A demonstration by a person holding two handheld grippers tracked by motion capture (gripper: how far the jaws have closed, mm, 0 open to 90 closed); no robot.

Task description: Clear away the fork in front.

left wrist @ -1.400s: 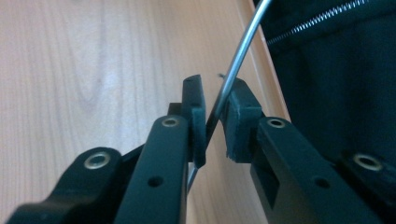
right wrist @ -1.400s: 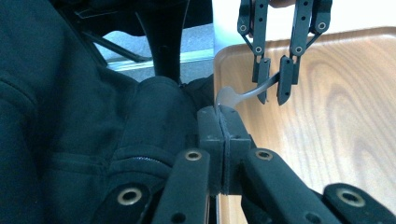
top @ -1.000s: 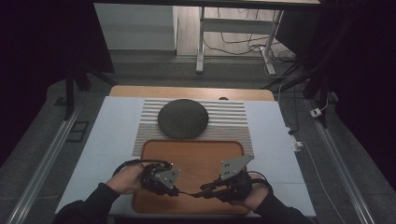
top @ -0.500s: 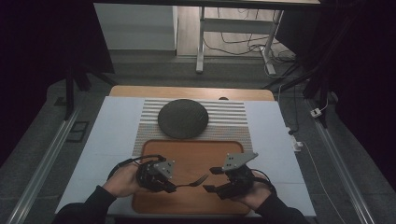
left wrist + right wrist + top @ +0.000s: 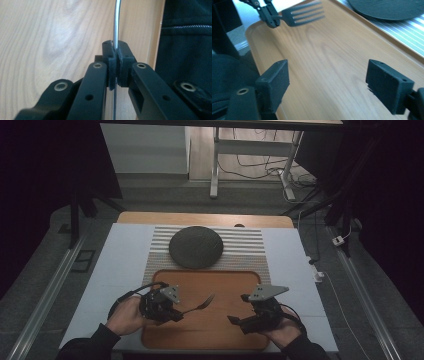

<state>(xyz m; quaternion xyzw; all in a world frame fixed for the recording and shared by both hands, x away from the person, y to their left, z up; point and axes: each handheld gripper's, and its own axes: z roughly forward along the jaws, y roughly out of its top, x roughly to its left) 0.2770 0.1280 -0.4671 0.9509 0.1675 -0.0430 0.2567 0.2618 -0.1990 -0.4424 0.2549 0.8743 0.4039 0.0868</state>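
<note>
Low in the frame, the left gripper (image 5: 172, 312) pinches the fork (image 5: 200, 305) by its handle above the wooden tray (image 5: 210, 330), prongs free; the right gripper (image 5: 237, 321) waits with jaws spread.

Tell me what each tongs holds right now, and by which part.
The left tongs are shut on the fork, clamped on its thin handle, tines free over the tray. The right tongs are open and hold nothing.
</note>
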